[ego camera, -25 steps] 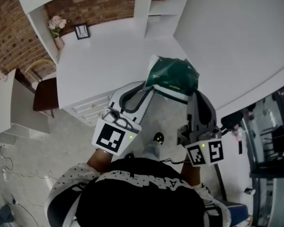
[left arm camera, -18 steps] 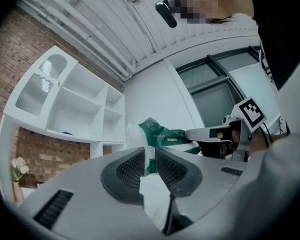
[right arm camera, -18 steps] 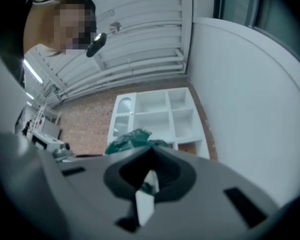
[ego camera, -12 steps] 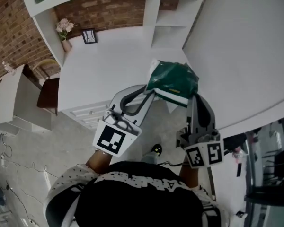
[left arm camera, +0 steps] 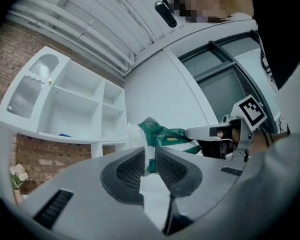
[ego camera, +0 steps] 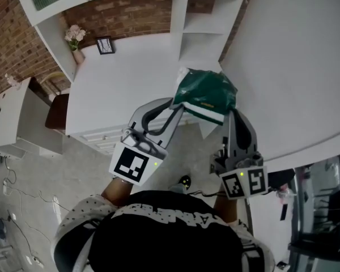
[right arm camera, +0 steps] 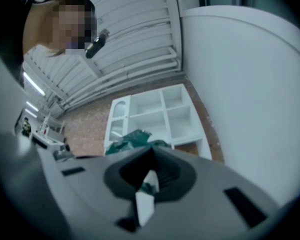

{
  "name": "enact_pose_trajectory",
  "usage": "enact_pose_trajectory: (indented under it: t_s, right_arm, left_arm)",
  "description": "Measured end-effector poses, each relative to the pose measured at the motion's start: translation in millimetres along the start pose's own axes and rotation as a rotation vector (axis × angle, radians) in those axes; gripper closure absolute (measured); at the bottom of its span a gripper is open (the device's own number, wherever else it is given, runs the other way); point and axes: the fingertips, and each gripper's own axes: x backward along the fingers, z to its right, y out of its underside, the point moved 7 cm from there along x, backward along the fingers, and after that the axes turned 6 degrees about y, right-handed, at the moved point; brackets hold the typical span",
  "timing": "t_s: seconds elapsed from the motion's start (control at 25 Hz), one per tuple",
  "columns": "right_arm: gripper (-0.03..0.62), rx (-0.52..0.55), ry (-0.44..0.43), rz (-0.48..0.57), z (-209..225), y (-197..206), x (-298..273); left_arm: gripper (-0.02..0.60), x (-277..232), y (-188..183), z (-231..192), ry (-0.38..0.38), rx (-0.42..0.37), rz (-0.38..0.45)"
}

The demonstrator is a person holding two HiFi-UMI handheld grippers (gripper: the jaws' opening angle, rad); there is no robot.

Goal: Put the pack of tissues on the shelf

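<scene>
We hold the pack of tissues (ego camera: pixel 205 95), green with a white edge, in the air in front of us. It hangs over the near edge of the white desk (ego camera: pixel 124 84), short of the white shelf (ego camera: pixel 199 17) at the desk's far side.

Both grippers carry it. The left gripper (ego camera: pixel 178 106) slants up and to the right from our left hand, and its jaws are drawn narrow, pinching the pack's white left end (left arm camera: pixel 146 151). The right gripper (ego camera: pixel 230 114) rises nearly straight from our right hand, its jaws nipped tight on a white and green corner (right arm camera: pixel 149 181) of the pack. The two marker cubes sit low, close to our chest, so both grippers reach forward and meet at the pack.
</scene>
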Motion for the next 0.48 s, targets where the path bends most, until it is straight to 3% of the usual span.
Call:
enact_pose_trajectory:
  t_s: [0.48]
  right_arm:
    - [0.562, -0.018, -0.016, 0.016, 61, -12, -15]
  left_arm:
    - [0.488, -60, -1, 15, -0.009, -0.032, -0.002]
